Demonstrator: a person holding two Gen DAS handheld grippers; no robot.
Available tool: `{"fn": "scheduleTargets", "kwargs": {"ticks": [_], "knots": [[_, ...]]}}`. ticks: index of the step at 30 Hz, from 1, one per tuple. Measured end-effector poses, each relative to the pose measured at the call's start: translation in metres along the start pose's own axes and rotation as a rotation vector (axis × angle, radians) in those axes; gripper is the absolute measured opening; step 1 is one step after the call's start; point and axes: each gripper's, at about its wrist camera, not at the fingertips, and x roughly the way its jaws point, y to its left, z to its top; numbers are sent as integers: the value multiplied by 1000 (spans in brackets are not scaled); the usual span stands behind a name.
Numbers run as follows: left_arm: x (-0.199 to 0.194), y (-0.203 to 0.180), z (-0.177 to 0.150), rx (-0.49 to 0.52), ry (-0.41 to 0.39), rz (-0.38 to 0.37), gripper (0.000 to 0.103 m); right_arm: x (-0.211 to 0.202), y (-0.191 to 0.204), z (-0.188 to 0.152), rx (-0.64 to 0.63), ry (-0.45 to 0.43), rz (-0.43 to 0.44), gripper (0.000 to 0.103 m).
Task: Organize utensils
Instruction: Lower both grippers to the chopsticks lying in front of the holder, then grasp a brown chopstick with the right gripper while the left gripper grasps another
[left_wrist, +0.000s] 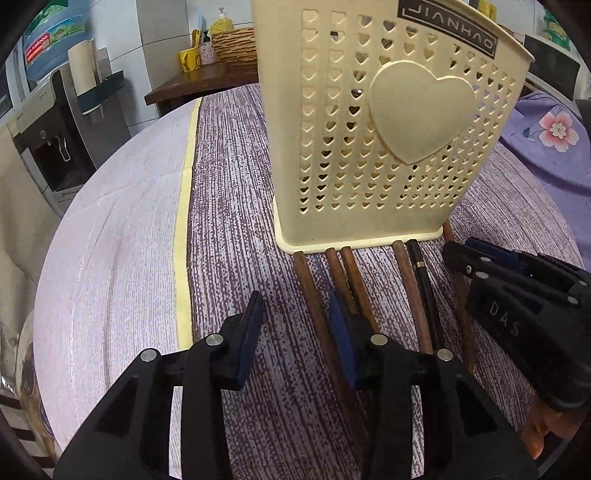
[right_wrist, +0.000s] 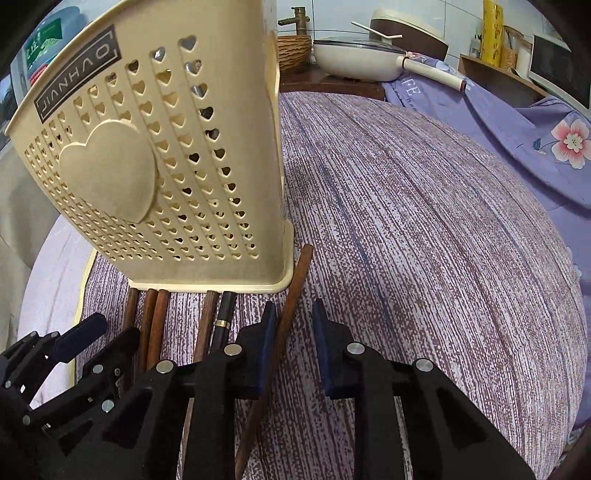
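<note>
A cream plastic utensil holder with heart-shaped holes stands on the striped purple tablecloth; it also shows in the right wrist view. Several brown wooden chopsticks and one black chopstick lie in front of it, tips against its base. My left gripper is open, low over the leftmost brown chopsticks. My right gripper is open, with one brown chopstick lying between its fingers, beside the holder's right corner. Each gripper shows in the other's view, the right and the left.
A purple floral cloth lies at the right. A white pan with lid and wicker basket sit on a wooden shelf behind. A water dispenser stands at left. A pale cloth with a yellow band covers the table's left part.
</note>
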Motion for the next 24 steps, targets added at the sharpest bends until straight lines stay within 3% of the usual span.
{"fn": "scheduleTargets", "kwargs": {"ticks": [6, 13, 19, 24], "knots": [[3, -9, 6, 23, 11, 5, 20, 1, -2, 0, 6, -11, -2, 11], [3, -8, 5, 7, 11, -9, 11, -1, -14, 0, 29, -5, 48, 9], [1, -7, 1, -7, 3, -17, 10, -3, -22, -3, 58, -5, 84, 8], [-1, 5, 0, -64, 2, -81, 10, -9, -28, -5, 78, -19, 101, 7]]}}
